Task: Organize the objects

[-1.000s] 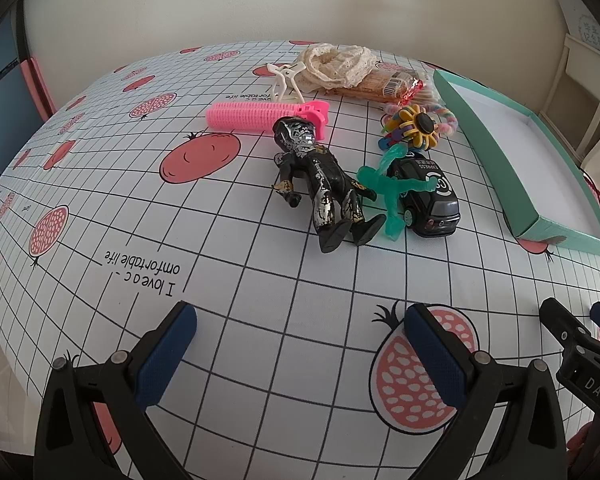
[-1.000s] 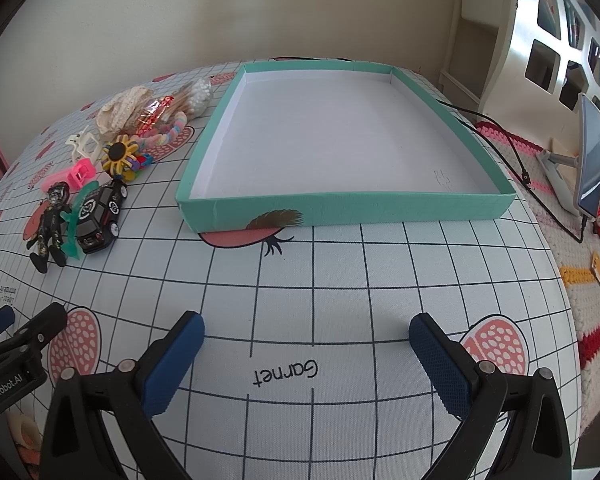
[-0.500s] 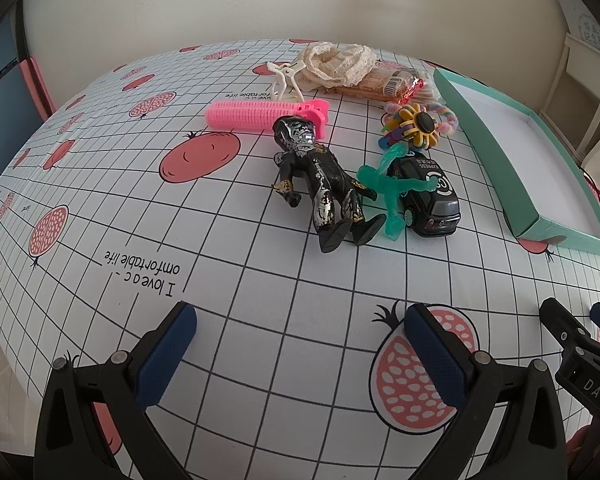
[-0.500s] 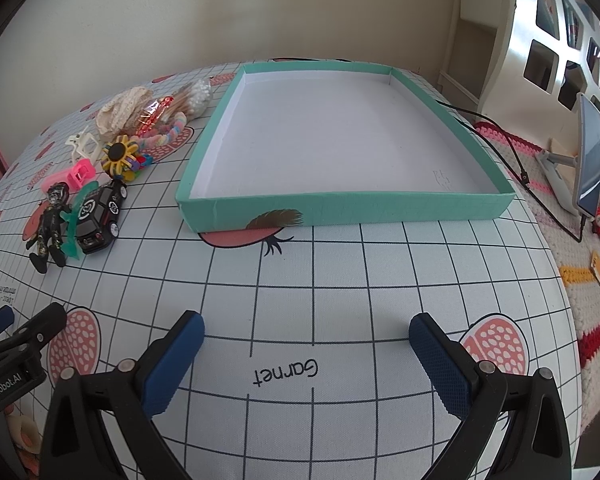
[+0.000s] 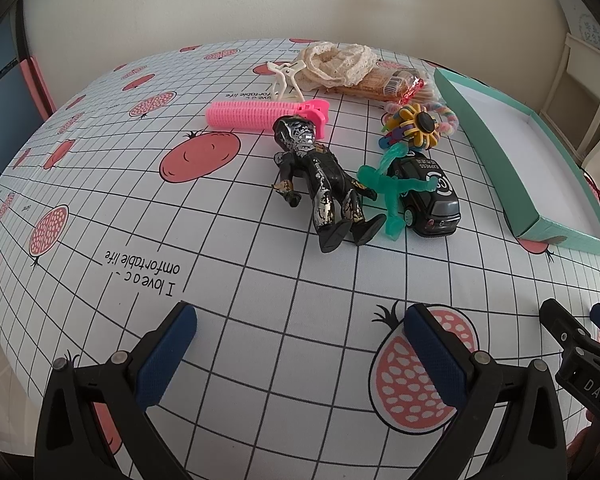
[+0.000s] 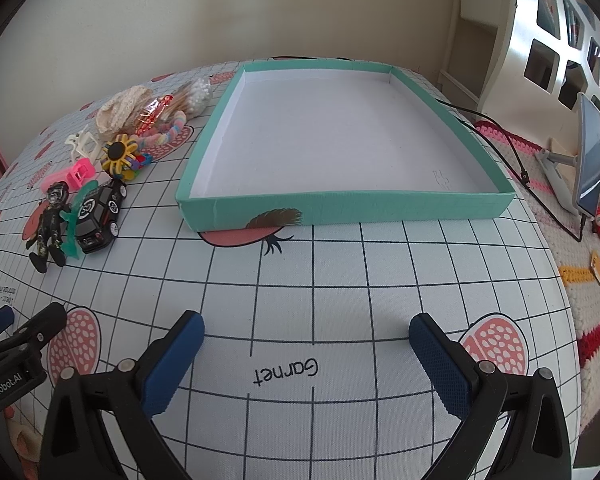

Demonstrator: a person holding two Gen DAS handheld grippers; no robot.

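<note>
A black and silver action figure (image 5: 324, 184) lies on the patterned tablecloth, beside a green stretchy figure (image 5: 388, 188) draped over a black toy car (image 5: 428, 196). Behind them lie a pink comb (image 5: 256, 114), a white hair clip (image 5: 286, 78), a flower-shaped toy (image 5: 416, 126), a lace cloth (image 5: 336, 62) and a snack packet (image 5: 388, 82). The teal tray (image 6: 340, 210) with a white bottom holds nothing. My left gripper (image 5: 300, 352) is open, well short of the figure. My right gripper (image 6: 306, 354) is open in front of the tray.
The toy cluster (image 6: 88, 200) sits left of the tray in the right wrist view. A phone on a stand (image 6: 588, 164) and a black cable (image 6: 508, 152) lie to the right of the table, near a white shelf (image 6: 560, 40). A wall runs behind the table.
</note>
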